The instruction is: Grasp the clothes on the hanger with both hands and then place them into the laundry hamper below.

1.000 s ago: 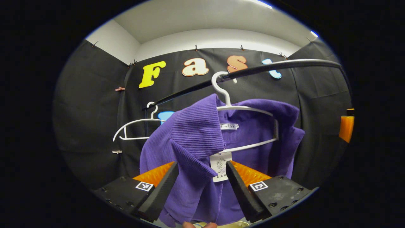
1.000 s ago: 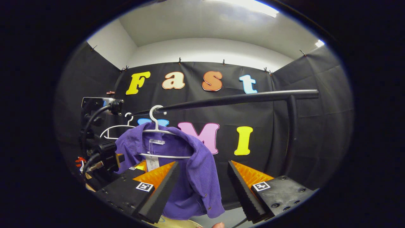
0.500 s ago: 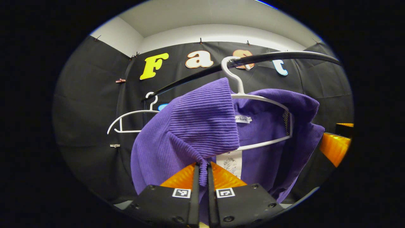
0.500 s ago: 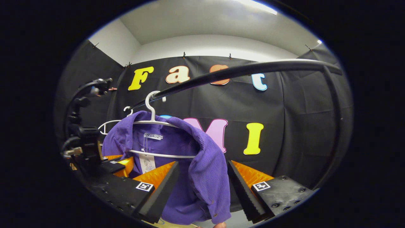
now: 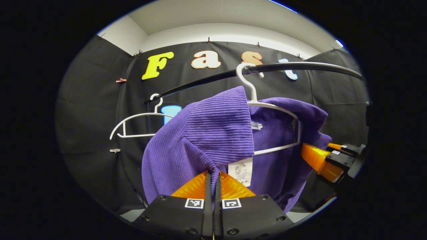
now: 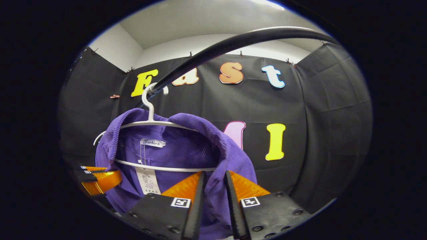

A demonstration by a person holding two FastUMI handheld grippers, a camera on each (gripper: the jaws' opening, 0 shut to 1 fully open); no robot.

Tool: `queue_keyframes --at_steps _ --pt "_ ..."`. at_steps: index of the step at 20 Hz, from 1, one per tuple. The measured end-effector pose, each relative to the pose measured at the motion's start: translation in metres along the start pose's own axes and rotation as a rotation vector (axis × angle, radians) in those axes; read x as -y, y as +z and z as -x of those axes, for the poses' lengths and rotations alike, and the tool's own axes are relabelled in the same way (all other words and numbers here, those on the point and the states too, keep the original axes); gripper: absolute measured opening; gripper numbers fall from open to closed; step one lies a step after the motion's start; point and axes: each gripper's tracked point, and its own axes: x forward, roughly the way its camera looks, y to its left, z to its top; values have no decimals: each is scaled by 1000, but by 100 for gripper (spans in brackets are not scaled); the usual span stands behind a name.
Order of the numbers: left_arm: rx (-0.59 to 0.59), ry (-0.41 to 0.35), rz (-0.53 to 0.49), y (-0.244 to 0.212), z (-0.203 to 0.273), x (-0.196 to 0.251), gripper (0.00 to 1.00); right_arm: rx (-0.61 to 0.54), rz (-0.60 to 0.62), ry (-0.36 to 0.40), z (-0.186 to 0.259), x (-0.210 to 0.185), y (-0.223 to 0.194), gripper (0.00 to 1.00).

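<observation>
Booth: black cloth wall [image 5: 93, 110] on three sides, white wall strip and pale ceiling [image 6: 186, 26] above, a light glaring at the top edge of the right gripper view.

Rail: black rail [image 5: 300, 66] crosses high in front of the cloth; in the right gripper view it sweeps close overhead, nearer than half a second ago.

Shirt: purple ribbed shirt [image 5: 213, 133] hangs on a white hanger [image 5: 277, 110] hooked over the rail, collar folded out, white neck label and paper tag [image 5: 242, 170] showing inside.

Left gripper: left gripper [image 5: 213, 186] pinched tight on the shirt's near collar edge, orange fingers all but touching with cloth between them, as they were half a second ago.

Right gripper: right gripper [image 6: 213, 193] now closed onto the shirt's right shoulder fold, cloth squeezed in the narrow gap; half a second ago its fingers stood wide apart around that fold. One second ago both grippers were open.

Across views: right gripper seen at the far right of the left gripper view, orange fingers against the shirt's edge; left gripper's orange fingers [image 6: 100, 180] at lower left in the right gripper view.

Nearby: empty white hanger [image 5: 133, 125] on the rail left of the shirt, partly behind it.
</observation>
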Motion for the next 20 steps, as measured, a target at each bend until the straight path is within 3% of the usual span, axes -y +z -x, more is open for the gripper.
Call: queue_keyframes --at_steps 1,2,3,10,15,17,20 --pt "-8 -5 -11 -1 1 -1 6 -27 -10 -19 7 6 -5 29" --pt "-15 -12 -18 -2 1 -1 6 -33 -45 -11 9 7 -1 4" --pt "-18 -17 -19 -1 2 -1 5 -28 -86 -5 12 6 2 8" --pt "-13 10 -54 6 3 -12 3 -105 -386 109 6 6 -13 5" --pt "-17 13 -62 5 0 -17 5 -132 -411 175 -9 10 -9 5" --pt "-13 12 -65 8 -1 -17 3 -124 -381 165 -13 20 -9 8" --pt "6 22 -82 14 -2 -22 2 -124 -371 163 -17 30 -12 5"
